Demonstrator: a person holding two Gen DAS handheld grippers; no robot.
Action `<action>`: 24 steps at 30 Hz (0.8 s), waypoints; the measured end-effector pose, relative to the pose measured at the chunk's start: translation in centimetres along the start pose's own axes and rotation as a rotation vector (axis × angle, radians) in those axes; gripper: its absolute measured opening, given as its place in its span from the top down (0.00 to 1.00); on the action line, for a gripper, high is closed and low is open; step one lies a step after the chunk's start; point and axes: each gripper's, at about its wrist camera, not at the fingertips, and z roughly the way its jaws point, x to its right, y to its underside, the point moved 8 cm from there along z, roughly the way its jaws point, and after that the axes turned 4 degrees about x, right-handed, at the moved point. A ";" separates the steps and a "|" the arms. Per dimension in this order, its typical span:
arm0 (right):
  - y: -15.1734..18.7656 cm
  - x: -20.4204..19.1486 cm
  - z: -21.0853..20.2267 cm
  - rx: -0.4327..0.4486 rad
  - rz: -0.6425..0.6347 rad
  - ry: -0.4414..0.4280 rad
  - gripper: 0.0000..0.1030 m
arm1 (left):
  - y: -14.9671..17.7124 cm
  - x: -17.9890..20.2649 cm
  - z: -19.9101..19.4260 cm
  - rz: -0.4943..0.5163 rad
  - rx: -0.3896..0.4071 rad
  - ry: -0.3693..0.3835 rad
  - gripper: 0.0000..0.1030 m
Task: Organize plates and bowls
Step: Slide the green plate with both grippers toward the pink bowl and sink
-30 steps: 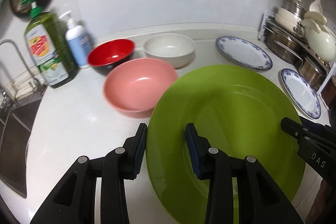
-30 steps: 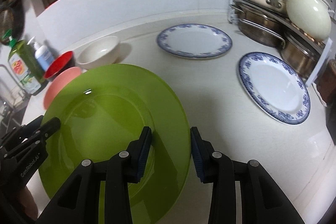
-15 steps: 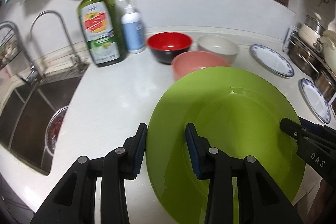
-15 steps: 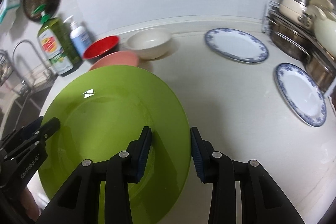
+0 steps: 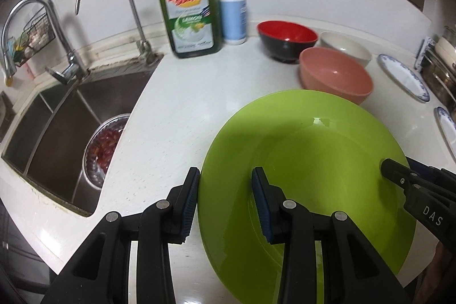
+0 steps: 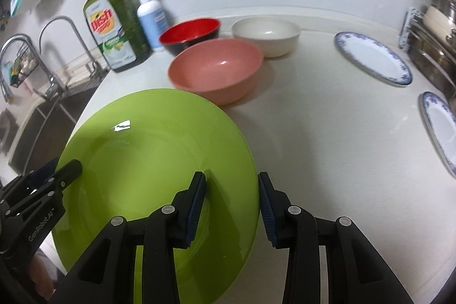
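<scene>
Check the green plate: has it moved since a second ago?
Yes. The green plate has moved left along the counter toward the sink; the pink bowl it overlapped earlier now sits mostly clear, behind it.

Your left tongs [image 5: 225, 200]: black plastic, blue ridged pads, round silver screws | Your right tongs [image 6: 232, 202]: same black arms, blue pads | white letters: "GenRoboAI" on left, "DAS" on right

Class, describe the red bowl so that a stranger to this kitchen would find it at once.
Start at the sink and move right past the green dish soap bottle and the small white pump bottle. The red bowl stands next: alone among three bowls, it is black outside.
</scene>
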 end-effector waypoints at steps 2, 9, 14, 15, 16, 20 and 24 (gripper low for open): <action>0.3 -0.6 0.7 -0.007 -0.005 -0.007 0.63 | 0.4 -0.5 0.6 -0.001 -0.008 -0.006 0.64; 1.0 -1.6 2.3 -0.026 -0.016 -0.001 0.63 | 0.8 -1.2 2.2 -0.001 -0.014 0.001 0.64; 1.0 -1.6 2.8 -0.026 -0.021 0.014 0.63 | 0.9 -1.1 3.0 0.000 -0.016 0.006 0.64; 1.1 -1.5 2.9 -0.029 -0.018 0.016 0.63 | 0.9 -1.1 3.2 0.001 -0.017 0.006 0.64; 1.1 -1.5 3.0 -0.030 -0.016 0.017 0.63 | 0.9 -1.1 3.2 0.001 -0.017 0.007 0.64; 1.2 -1.4 3.1 -0.031 -0.019 0.026 0.63 | 1.2 -1.1 3.6 0.004 -0.027 0.012 0.64; 1.4 -1.4 3.3 -0.040 -0.016 0.027 0.63 | 1.4 -1.1 3.7 0.006 -0.034 0.010 0.64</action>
